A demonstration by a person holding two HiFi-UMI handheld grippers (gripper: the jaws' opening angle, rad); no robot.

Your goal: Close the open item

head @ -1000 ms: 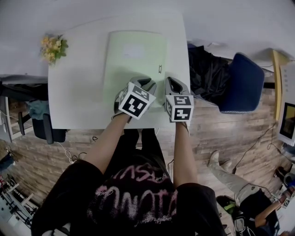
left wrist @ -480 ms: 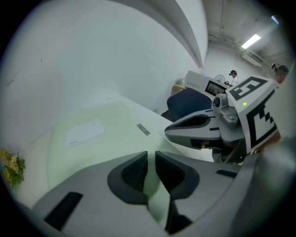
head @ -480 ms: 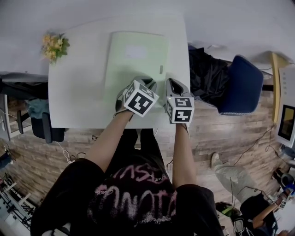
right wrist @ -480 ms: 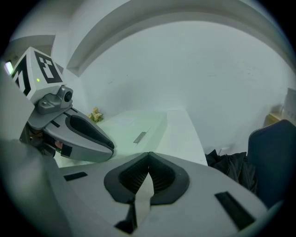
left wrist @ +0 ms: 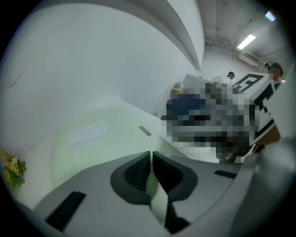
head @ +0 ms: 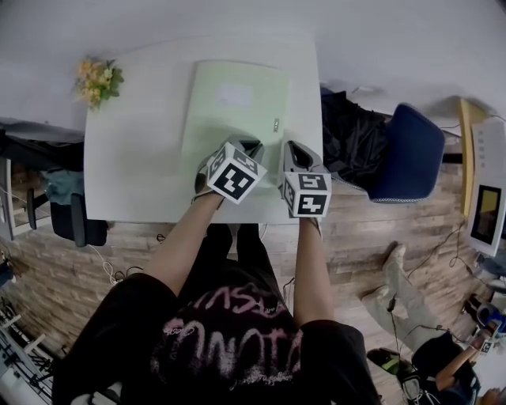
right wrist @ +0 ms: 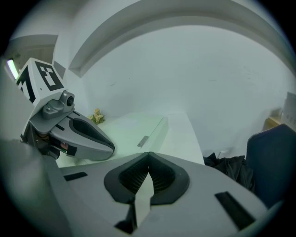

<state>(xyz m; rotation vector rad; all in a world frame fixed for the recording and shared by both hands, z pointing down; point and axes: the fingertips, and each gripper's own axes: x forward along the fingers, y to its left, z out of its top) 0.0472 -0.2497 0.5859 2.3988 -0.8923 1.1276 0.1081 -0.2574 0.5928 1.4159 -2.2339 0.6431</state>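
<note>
Folder (head: pixel 229 119) flat on table (head: pixel 134 158); left gripper (left wrist: pixel 151 156) jaws just closing, pinching its near edge; right gripper (right wrist: pixel 148 156) jaws clenched, empty.

An office-like workroom — a plain white surface (head: pixel 118 170) set against a bare white wall (head: pixel 237 20), with wood-plank floor (head: pixel 356 237) beneath. At 3 o'clock stands a blue chair (head: pixel 415 154), and beyond it 1 monitor (head: pixel 484 212). Cables (head: pixel 111 263) trail over the floor at 8 o'clock, and another person (head: pixel 407 312) is at 4 o'clock. The left gripper view shows ceiling strip lights (left wrist: pixel 246 41) — workplace lighting.
</note>
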